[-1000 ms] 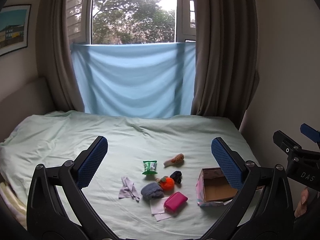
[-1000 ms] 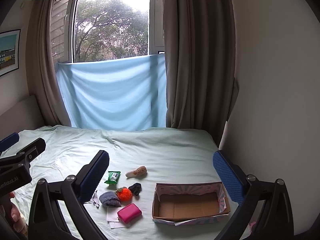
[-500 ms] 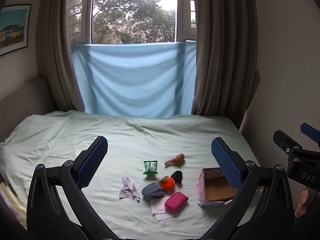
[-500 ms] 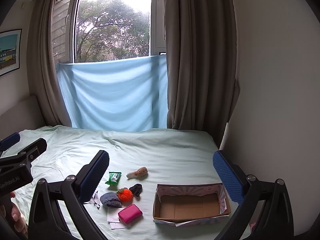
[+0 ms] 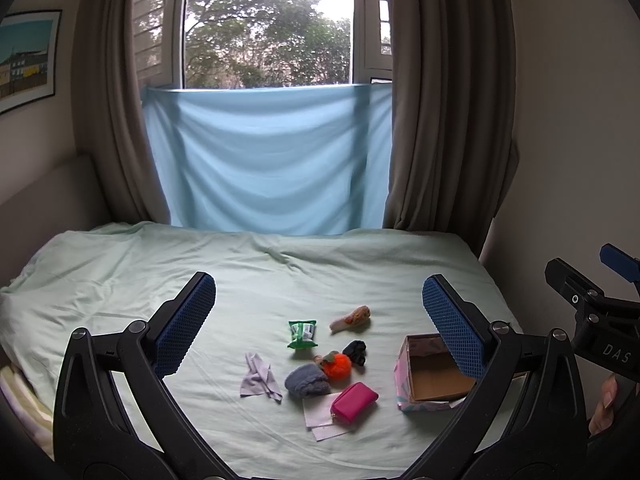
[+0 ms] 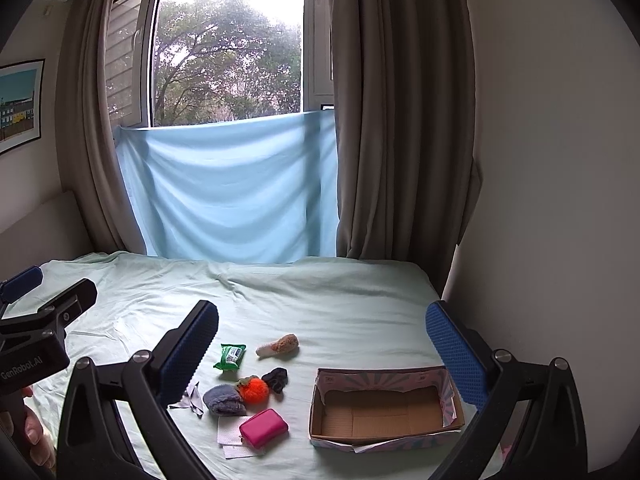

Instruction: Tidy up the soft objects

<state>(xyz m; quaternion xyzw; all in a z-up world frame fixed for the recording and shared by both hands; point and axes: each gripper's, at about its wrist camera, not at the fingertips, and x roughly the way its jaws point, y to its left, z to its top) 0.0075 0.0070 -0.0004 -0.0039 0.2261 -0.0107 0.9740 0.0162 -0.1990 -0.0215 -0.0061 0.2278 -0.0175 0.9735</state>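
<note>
My left gripper [image 5: 316,320] and right gripper [image 6: 322,344] hover spread wide, fingers holding nothing, over the pale green bed [image 5: 120,272] (curtained window [image 5: 268,24] behind).

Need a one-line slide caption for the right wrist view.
Open right gripper above bed: soft items beside an empty cardboard box.

Pink pouch [image 6: 263,433], orange pompom [image 6: 254,390], green packet [image 6: 230,356], mint bedsheet [image 6: 320,296].

We see brown curtains [image 6: 400,120], a blue sheet [image 5: 264,160] across the window [image 6: 228,60], a framed picture [image 5: 26,60].
</note>
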